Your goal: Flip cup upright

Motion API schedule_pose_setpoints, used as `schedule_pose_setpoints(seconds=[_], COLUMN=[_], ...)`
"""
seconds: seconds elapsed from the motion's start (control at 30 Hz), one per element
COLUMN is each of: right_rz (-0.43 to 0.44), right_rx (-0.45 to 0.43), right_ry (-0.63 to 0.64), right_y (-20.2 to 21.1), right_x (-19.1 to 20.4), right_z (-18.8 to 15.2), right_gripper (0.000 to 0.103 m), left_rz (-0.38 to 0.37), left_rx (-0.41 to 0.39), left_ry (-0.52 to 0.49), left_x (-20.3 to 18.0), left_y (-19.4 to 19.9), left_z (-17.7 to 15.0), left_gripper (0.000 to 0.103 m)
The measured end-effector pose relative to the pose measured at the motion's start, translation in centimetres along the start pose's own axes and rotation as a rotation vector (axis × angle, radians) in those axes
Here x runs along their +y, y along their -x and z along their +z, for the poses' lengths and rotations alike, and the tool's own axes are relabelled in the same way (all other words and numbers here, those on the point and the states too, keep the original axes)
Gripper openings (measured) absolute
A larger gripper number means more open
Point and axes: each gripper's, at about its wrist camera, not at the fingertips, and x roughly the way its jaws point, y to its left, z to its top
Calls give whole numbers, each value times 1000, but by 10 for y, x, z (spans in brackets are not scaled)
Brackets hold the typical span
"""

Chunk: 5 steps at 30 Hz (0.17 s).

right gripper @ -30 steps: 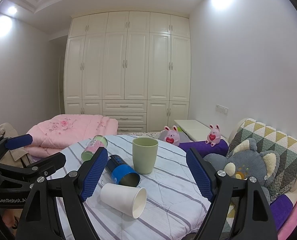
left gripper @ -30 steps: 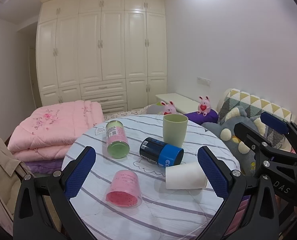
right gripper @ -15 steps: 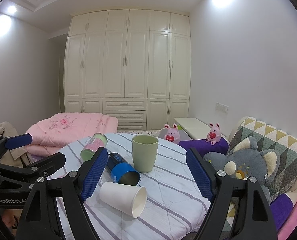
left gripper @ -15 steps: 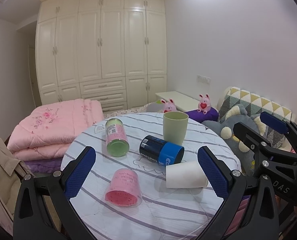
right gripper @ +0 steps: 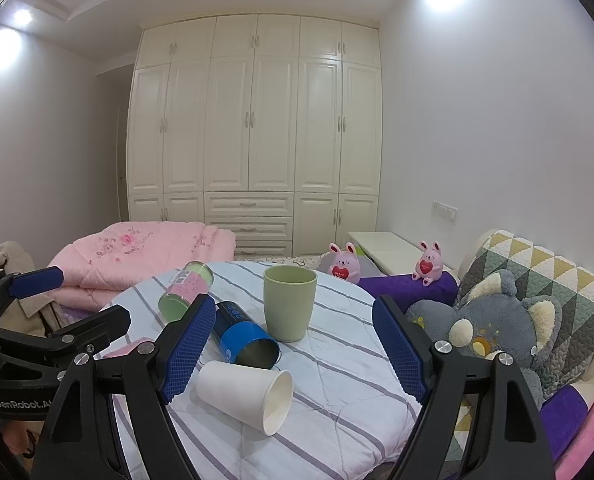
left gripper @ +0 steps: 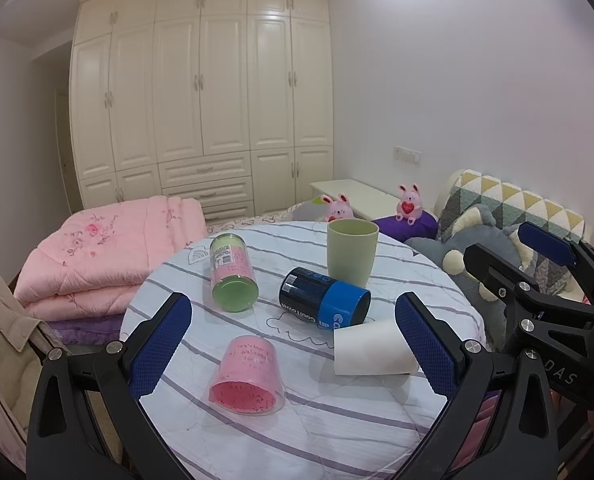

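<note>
While both tongs gape empty, white paper cup (right gripper: 244, 395) on its side, seemingly nearer right tongs (right gripper: 293, 350).

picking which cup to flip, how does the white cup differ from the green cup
The white cup lies on its side, mouth toward the right in the right wrist view; the green cup stands upright, mouth up. The white cup is near the table's front, the green cup farther back. The white cup looks like thin paper; the green cup looks thicker-walled. Both rest on the striped table, and neither is held.
</note>
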Motion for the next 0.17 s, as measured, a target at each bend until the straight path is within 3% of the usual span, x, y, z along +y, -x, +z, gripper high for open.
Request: schedule_pose_setpoints(seconds=[0.17], right_rz=[-1], right_rx=[15], right_ry=[6], right_y=[-8], right_x=[1], right_z=[1], right_gripper=[82], left_rz=[-4], left_rx=[16], left_ry=[1], left_x=[2], left_y=[-8], left_z=[0], left_gripper=[103])
